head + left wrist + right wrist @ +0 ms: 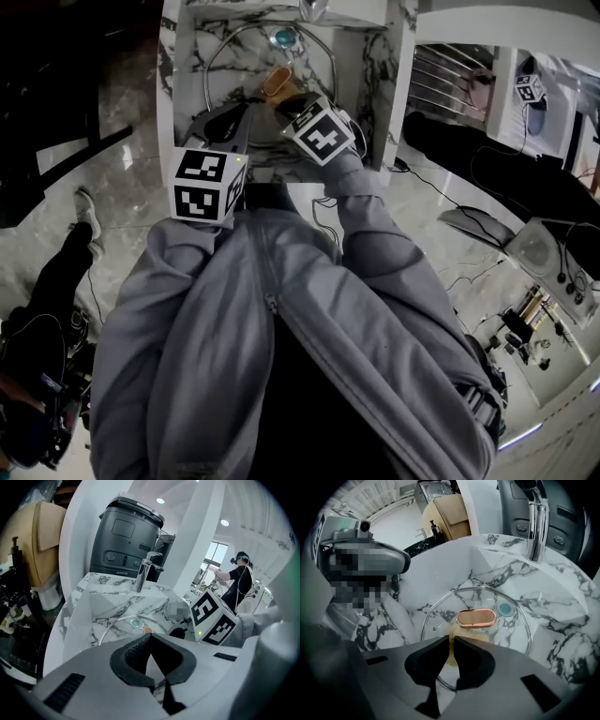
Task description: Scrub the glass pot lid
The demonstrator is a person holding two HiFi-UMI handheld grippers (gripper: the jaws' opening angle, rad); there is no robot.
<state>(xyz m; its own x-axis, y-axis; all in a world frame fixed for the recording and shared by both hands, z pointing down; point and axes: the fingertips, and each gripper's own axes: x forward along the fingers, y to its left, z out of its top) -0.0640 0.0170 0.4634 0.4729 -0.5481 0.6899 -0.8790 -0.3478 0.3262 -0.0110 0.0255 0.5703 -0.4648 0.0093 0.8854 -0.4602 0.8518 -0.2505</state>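
The jaws of the left gripper are pressed together at the tips with nothing between them. Those of the right gripper are almost together, with only a thin slit left. A yellowish tan pad fills that slit, so they appear clamped on it (sponge or cloth, I cannot tell which).

The glass pot lid lies flat on the floor of the marble sink, its copper-coloured oval handle facing up. The teal drain shows through the glass, just beside the handle on the side nearer the tap. The right gripper's tips are over the near part of the lid, just short of the handle. Whether the pad touches the glass cannot be made out.

In the head view, both grippers reach over the sink's front edge, 1 beside the other. The left gripper is at the lid's near-left side, and the right gripper's marker cube is close beside it. A dark grey machine stands behind the tap, and a person in dark clothes stands far off.
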